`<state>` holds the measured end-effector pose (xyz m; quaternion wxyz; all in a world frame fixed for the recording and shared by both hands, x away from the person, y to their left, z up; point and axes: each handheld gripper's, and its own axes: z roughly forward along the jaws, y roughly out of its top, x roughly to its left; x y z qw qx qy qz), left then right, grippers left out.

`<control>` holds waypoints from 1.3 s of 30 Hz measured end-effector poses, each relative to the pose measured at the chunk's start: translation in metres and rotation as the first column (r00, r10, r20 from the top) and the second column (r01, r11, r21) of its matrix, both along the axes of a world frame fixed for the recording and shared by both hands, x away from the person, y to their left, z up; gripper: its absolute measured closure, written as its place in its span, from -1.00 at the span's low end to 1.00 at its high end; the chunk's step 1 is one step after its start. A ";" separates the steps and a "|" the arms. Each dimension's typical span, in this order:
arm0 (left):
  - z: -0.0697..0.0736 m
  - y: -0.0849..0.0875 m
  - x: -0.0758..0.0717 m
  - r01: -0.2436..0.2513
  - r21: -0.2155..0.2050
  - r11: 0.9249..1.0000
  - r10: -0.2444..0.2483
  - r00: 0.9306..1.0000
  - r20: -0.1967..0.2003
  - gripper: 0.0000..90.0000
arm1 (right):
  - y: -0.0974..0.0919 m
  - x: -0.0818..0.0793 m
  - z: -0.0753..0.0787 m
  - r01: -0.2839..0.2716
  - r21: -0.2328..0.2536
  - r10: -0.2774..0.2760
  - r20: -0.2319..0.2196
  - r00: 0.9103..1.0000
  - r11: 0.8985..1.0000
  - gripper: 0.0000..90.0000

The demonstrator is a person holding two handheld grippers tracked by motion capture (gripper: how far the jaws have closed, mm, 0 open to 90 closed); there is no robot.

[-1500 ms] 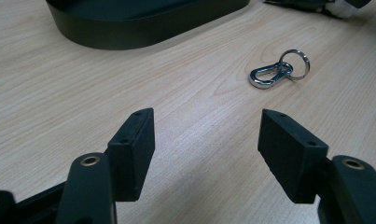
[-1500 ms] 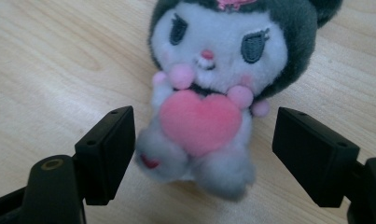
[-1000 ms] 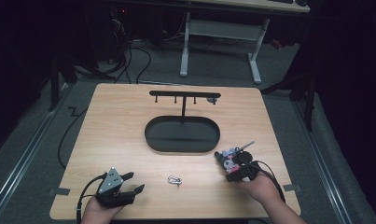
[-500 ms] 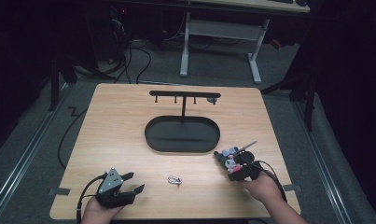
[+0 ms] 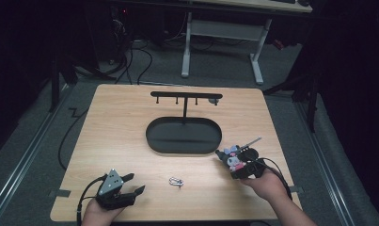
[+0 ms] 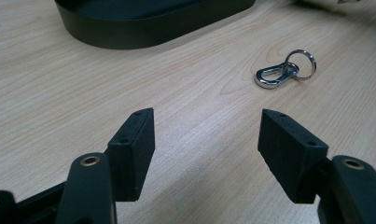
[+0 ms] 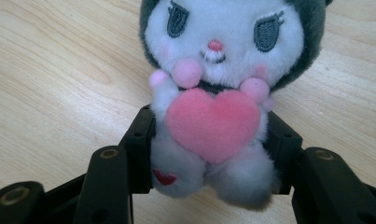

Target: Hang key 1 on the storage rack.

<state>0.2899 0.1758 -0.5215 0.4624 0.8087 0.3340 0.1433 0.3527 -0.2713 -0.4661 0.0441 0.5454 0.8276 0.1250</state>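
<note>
Clamping the plush toy (image 7: 213, 107) in closed jaws, the right gripper (image 5: 238, 165) has its pick done, while the left gripper (image 5: 126, 190) gapes empty near the untouched keyring clip (image 6: 283, 71).

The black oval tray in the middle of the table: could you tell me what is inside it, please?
The black oval tray holds nothing loose; the stand rises from its far edge. In the left gripper view its wall hides the inside.

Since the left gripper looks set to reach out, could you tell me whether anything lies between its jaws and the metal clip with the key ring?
Nothing visible does. The left gripper is open, and bare wooden table runs from its jaws to the carabiner clip and key ring. The black oval tray sits farther back, off that line.
</note>
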 end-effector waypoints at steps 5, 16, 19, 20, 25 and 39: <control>0.000 0.001 0.001 -0.002 -0.002 1.000 0.002 1.000 0.003 -0.17 | -0.001 0.000 0.008 -0.004 0.001 0.004 0.004 1.000 1.000 0.08; -0.001 0.005 0.000 -0.006 -0.012 1.000 0.006 1.000 0.004 -0.17 | -0.002 -0.001 0.021 -0.011 0.022 0.011 0.013 1.000 1.000 0.09; 0.000 0.006 0.000 -0.009 -0.019 1.000 0.009 1.000 0.006 -0.17 | -0.002 -0.002 0.025 -0.016 0.029 0.015 0.023 1.000 0.999 0.09; 0.000 0.005 0.000 -0.009 -0.020 1.000 0.010 1.000 0.010 -0.17 | -0.002 -0.001 0.026 -0.017 0.030 0.016 0.023 1.000 0.999 0.09; 0.001 0.003 -0.002 0.002 -0.009 1.000 -0.002 1.000 0.017 -0.17 | 0.001 -0.002 0.030 -0.031 0.028 0.030 0.019 0.999 0.999 0.09; 0.001 0.009 0.001 -0.030 -0.027 0.999 0.031 0.999 0.025 -0.17 | 0.003 -0.001 0.049 -0.045 0.044 0.044 0.042 0.998 0.998 0.09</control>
